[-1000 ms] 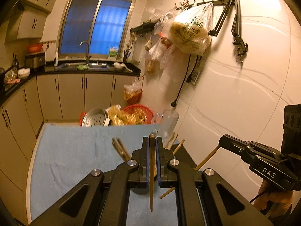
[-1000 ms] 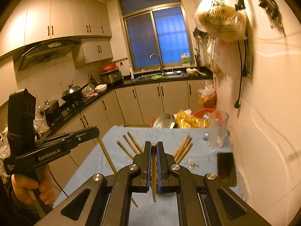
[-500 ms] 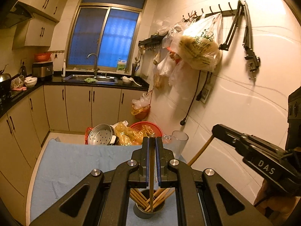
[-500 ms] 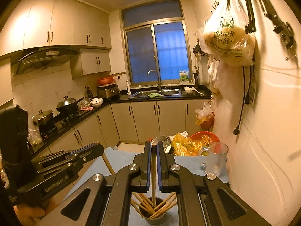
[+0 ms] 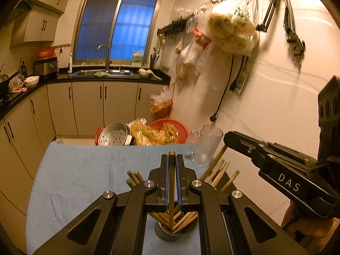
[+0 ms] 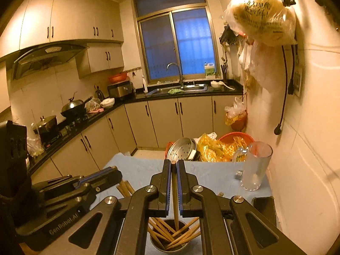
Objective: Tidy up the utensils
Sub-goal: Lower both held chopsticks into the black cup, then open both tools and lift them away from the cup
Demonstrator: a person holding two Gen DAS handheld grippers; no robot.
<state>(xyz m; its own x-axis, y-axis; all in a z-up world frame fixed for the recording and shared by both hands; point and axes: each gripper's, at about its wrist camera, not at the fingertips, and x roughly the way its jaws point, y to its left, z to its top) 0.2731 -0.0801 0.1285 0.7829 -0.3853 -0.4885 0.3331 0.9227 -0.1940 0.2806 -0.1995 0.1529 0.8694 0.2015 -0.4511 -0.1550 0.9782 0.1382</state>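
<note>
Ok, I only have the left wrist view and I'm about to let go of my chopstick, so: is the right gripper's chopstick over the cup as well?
Observer: Yes. In the right wrist view the right gripper is shut on a chopstick, and the chopstick's lower end is already inside the metal cup, among the others.
Operator: Good. What's on the stove side? My view cuts that off.
Observer: A dark wok and a lidded pot sit on the hob, under the range hood. They are on the counter, well apart from the table.
</note>
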